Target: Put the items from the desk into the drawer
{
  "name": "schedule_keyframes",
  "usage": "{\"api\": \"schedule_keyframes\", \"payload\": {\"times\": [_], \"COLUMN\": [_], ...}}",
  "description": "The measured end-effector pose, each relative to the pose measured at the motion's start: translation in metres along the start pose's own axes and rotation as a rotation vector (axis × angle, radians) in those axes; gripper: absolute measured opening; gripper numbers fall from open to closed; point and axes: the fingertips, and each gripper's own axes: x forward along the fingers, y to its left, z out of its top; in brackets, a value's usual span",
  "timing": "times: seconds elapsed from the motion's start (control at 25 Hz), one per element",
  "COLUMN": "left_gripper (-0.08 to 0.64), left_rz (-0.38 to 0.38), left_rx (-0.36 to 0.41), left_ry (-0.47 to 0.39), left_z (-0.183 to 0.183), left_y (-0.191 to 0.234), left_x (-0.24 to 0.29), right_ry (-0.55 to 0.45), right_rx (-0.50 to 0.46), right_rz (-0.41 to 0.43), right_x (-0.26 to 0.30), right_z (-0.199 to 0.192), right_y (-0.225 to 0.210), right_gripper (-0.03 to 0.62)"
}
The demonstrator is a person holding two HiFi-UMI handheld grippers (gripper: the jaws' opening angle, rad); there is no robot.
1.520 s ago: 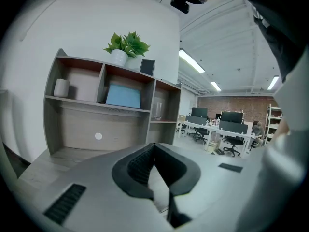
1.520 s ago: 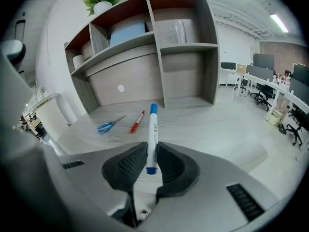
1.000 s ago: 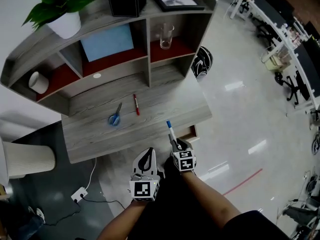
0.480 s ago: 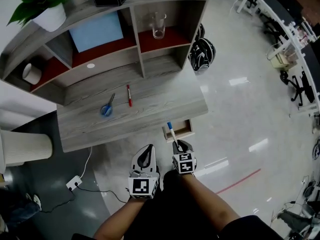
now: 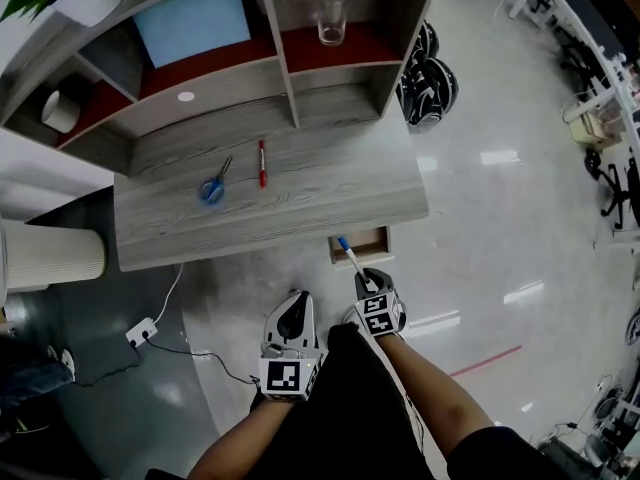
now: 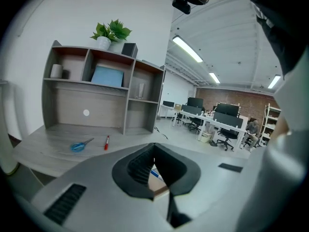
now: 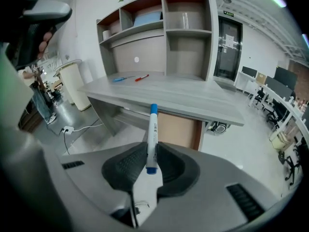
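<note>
right gripper view: the right hand-held gripper (image 7: 151,153) is clamped on a white marker (image 7: 152,132), blue cap pointing away. head view: the cap sits over the open drawer (image 5: 372,244), which juts out from under the tabletop (image 5: 300,208) front edge. the left hand-held gripper (image 5: 291,320) is closed and empty, just beside the right. blue scissors (image 5: 212,186) and a red pen (image 5: 262,162) lie on the tabletop, well apart from both.

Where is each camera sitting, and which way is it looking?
Head view: on the person's head, looking steeply down at the desk and open drawer; both forearms, left gripper and right gripper show.
Left gripper view: rides the left gripper, facing desk and shelves; its jaws show.
Right gripper view: rides the right gripper, facing the desk's front; its jaws grip a blue marker.
Shared: all three show scissors and red pen.
</note>
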Motion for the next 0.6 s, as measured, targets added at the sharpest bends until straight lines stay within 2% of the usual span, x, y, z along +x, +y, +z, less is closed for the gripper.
{"api": "schedule_keyframes", "payload": {"times": [0.28, 0.44, 0.6], "left_gripper": [0.012, 0.012, 0.012], "left_rz": [0.091, 0.168, 0.207], "left_rx": [-0.016, -0.028, -0.032], "left_ry": [0.021, 0.008, 0.010], "left_z": [-0.018, -0.023, -0.030], "left_y": [0.018, 0.038, 0.043], "left_x": [0.011, 0.013, 0.015], "right_ry": [0.059, 0.065, 0.067], "right_rx": [-0.107, -0.131, -0.153], "right_rz": [0.028, 0.045, 0.059], "right_x": [0.031, 0.052, 0.073], "right_z": [-0.015, -0.022, -0.026], "right_y": [-0.017, -0.023, -0.029], "right_gripper": [0.080, 0.080, 0.080]}}
